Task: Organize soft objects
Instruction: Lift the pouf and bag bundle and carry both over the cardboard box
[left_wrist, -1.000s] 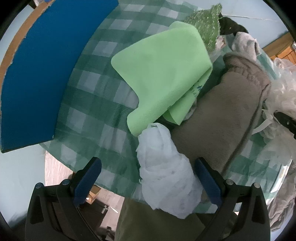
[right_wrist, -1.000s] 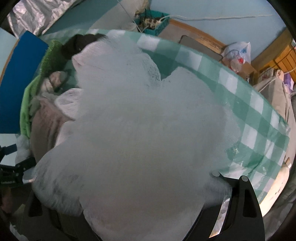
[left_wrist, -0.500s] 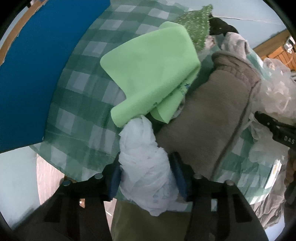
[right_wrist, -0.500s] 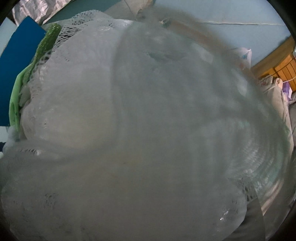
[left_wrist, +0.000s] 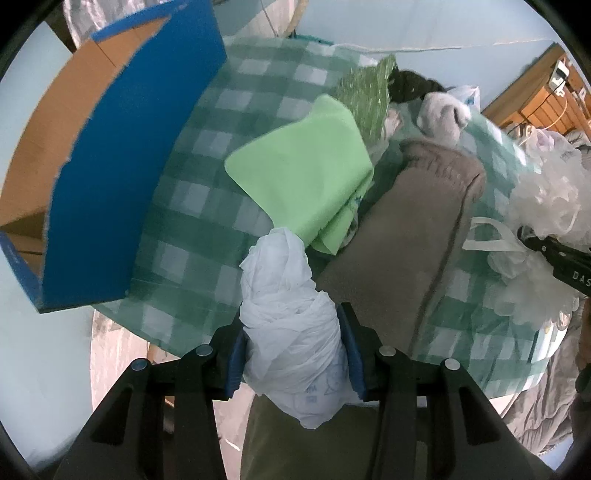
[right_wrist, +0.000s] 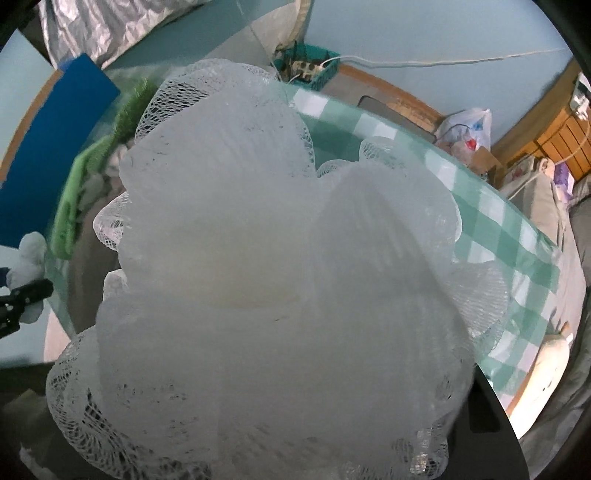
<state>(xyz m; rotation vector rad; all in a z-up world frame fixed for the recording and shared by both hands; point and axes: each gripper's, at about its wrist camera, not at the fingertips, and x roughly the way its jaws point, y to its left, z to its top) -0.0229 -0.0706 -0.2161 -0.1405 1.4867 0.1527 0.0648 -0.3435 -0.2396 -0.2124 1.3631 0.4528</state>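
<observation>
White plastic bag (left_wrist: 291, 325) | pinched in closing left gripper (left_wrist: 293, 354) | mesh pouf (right_wrist: 280, 280) fills closing right gripper, grip unclear

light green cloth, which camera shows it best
The left wrist view: the light green cloth lies folded and unobstructed on the checked tablecloth. The right wrist view shows only a blurred green sliver beside the mesh sponge.

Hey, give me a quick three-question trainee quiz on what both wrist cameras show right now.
1. True or false: the left tongs grip a bunched white plastic bag.
2. What fills the right wrist view: A) white mesh bath pouf, B) grey knit sweater, C) light green cloth?
3. What pattern is the tablecloth?

Key: 1 true; 2 A; 3 green and white check.
</observation>
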